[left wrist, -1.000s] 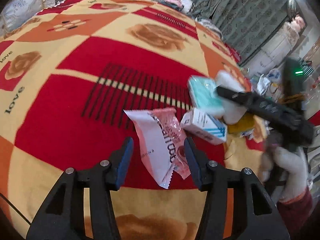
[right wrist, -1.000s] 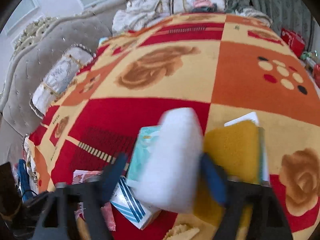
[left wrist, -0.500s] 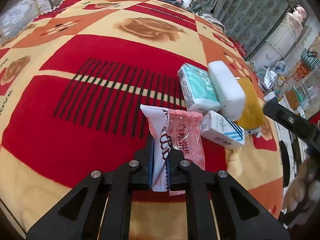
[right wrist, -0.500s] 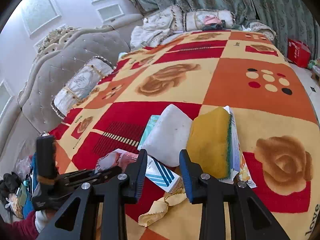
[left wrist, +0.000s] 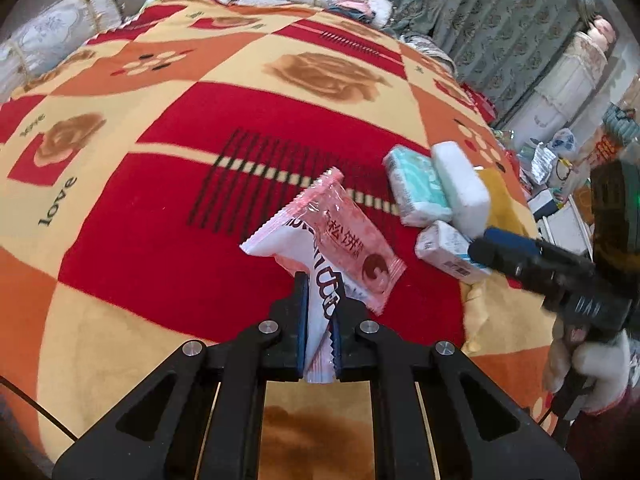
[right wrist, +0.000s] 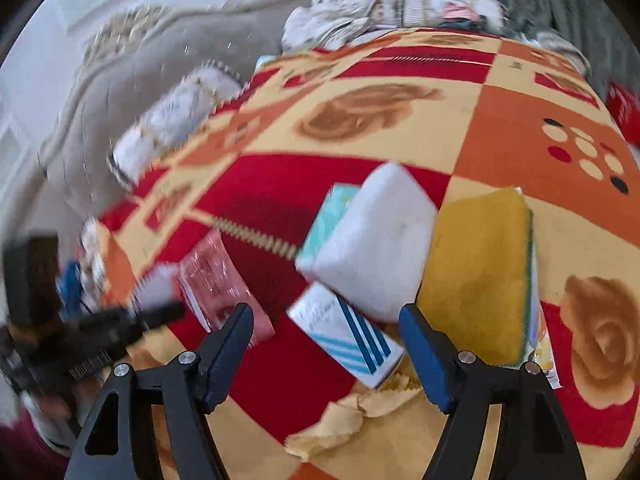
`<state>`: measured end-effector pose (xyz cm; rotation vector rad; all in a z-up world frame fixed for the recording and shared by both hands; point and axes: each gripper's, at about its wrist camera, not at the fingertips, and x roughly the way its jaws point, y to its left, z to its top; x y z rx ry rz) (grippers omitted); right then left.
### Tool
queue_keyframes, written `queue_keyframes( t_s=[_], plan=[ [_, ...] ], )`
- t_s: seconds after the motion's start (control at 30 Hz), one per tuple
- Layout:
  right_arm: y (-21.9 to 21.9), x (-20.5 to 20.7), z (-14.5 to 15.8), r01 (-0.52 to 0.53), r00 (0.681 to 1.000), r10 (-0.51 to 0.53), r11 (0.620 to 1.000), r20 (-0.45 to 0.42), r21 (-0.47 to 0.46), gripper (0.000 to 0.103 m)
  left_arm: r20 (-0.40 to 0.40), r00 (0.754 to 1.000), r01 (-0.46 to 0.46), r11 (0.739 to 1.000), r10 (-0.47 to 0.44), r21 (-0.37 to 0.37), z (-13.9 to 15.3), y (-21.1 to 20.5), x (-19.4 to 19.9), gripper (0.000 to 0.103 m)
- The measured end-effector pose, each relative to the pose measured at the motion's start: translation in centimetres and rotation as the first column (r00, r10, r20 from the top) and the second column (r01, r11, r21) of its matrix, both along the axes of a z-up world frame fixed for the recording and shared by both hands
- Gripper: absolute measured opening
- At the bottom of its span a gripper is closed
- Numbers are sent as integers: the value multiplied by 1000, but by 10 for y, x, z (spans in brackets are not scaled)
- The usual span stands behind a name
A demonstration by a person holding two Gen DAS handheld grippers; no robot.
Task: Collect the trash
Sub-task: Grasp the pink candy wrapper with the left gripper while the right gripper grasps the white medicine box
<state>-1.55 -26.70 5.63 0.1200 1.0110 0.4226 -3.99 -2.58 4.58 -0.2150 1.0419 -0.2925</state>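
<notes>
My left gripper is shut on a pink and white snack wrapper and holds it above the red and yellow blanket. The wrapper also shows in the right wrist view. My right gripper is open, its fingers either side of a small white box with blue stripes, which also shows in the left wrist view. Beside the box lie a white sponge, a teal tissue pack and a yellow sponge.
A crumpled yellow paper scrap lies in front of the striped box. Pillows and a grey padded headboard stand at the far side of the bed. A cluttered area lies beyond the bed's right edge.
My left gripper closed on the snack wrapper and lifted it off the blanket. My right gripper let go of the white sponge, pulled back, then opened wide around the striped box.
</notes>
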Motion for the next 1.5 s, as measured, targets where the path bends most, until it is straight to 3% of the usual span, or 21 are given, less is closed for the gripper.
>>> queue_keyframes(
  t_s=[0.07, 0.13, 0.23, 0.37, 0.5, 0.53, 0.73, 0.87, 0.93, 1.07, 1.1, 1.13, 1.17, 1.3, 1.5],
  plan=[
    [0, -1, -10, -6, 1000, 6, 999, -2, -35, 72, -14, 1000, -27, 1000, 27, -14, -4, 4, 5, 7],
    [-2, -5, -17, -10, 1000, 10, 999, -14, -39, 53, -24, 998, -50, 998, 49, -41, -7, 7, 10, 9],
    [5, -18, -13, -63, 998, 63, 997, 1, -47, 40, -33, 998, -53, 997, 51, -50, -9, 6, 17, 10],
    [10, -26, -9, -85, 996, 86, 995, 2, -59, 40, -28, 999, -46, 994, 44, -96, -6, 10, 20, 16],
    [20, -22, -8, -97, 995, 100, 990, 23, -100, 43, 1, 999, -42, 984, 43, -172, 8, 20, 17, 50],
    [23, -21, -10, -97, 995, 101, 988, 25, -122, 43, 5, 999, -40, 980, 42, -195, 11, 23, 16, 54],
    [28, -12, -20, -90, 995, 94, 988, 25, -124, 44, 13, 994, -103, 986, 106, -132, 18, 38, 34, 55],
    [28, -7, -21, -86, 996, 90, 989, 27, -121, 45, -43, 993, -115, 992, 113, -57, -2, 34, 56, 55],
    [30, -4, -22, -88, 995, 93, 988, 31, -130, 51, -64, 993, -104, 994, 101, -41, -14, 28, 62, 55],
    [36, 1, -33, -111, 993, 114, 987, 14, -116, 51, -10, 997, -70, 997, 71, 25, -17, 9, 59, 54],
    [36, 0, -35, -103, 994, 106, 988, 21, -118, 46, -7, 999, -43, 998, 44, 37, -18, 3, 57, 47],
    [35, -3, -36, -83, 995, 88, 989, 38, -124, 37, 6, 999, -32, 997, 32, 66, -19, -2, 54, 27],
    [33, -5, -36, -76, 996, 81, 990, 39, -116, 34, -3, 1000, -16, 996, 17, 86, -21, -5, 53, 23],
    [21, -17, -23, -56, 997, 59, 997, 57, -60, 34, 5, 1000, -22, 999, 22, 37, -15, 1, 44, 10],
    [-3, -49, 9, -28, 992, 27, 1000, 126, 2, 34, 65, 998, -2, 1000, 3, -18, 19, -7, 23, 8]
  ],
)
